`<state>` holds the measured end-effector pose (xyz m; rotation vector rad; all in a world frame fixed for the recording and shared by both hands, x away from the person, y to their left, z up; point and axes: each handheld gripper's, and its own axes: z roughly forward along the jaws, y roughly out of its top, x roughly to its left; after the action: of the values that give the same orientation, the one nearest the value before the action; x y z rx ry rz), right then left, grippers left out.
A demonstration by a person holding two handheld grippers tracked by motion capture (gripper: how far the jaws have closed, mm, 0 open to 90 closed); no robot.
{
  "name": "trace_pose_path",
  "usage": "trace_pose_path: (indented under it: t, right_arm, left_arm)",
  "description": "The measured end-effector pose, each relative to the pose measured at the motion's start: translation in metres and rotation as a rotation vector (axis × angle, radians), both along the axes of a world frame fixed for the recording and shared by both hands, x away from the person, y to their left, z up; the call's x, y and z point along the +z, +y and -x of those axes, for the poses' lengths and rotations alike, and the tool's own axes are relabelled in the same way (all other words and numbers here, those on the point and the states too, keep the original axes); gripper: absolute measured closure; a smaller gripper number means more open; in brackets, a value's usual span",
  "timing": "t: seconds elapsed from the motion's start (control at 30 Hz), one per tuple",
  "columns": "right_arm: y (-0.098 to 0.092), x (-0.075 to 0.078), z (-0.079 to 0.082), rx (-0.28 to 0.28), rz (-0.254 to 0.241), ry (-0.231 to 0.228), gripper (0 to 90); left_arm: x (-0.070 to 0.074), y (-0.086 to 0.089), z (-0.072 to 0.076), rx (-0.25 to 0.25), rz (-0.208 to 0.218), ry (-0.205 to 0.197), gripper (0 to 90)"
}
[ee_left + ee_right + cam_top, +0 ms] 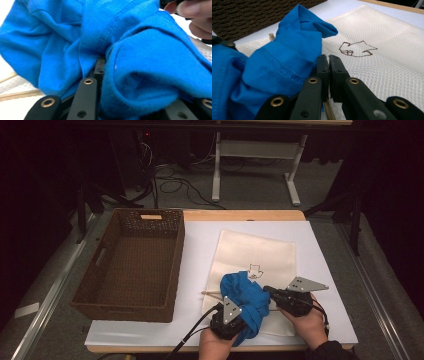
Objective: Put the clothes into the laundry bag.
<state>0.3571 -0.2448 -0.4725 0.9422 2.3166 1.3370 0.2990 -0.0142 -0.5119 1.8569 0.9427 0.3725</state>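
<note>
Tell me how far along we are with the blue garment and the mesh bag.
Done: nothing is packed; the wicker basket sits empty. In hand: the blue garment lies bunched on the flat mesh bag, draped over the left gripper; the right gripper has its jaws shut beside the cloth. Left: likely opening the bag and stuffing the garment in.

A wooden table (240,215) carries a white sheet (200,245). At centre left on the sheet sits a brown wicker basket (170,270); at centre right lies a cream mesh bag (260,252) (small outline drawing on it).
</note>
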Motion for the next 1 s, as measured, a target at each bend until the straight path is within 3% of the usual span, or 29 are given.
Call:
trace_pose_path:
  t: [0.2,0.3,0.67,0.8,1.0]
  right_arm:
    - [0.000,0.000,0.001,0.005,-0.002,0.000,88.5]
    - [0.000,0.001,0.001,0.009,-0.005,-0.003,88.5]
    - [0.001,0.002,0.005,0.031,-0.001,-0.021,88.6]
    - [-0.001,0.002,0.005,0.025,0.000,-0.023,88.5]
    - [-0.002,0.002,0.005,0.017,-0.001,-0.018,88.5]
  left_arm:
    - [0.000,-0.010,-0.012,0.013,0.001,0.036,71.0]
    - [-0.003,-0.017,-0.018,0.037,-0.050,0.059,71.0]
    - [-0.008,-0.024,-0.022,0.070,-0.040,0.083,67.2]
    - [-0.006,-0.019,-0.015,0.014,-0.036,0.049,54.7]
    - [0.006,0.001,0.006,0.026,-0.044,-0.011,38.1]
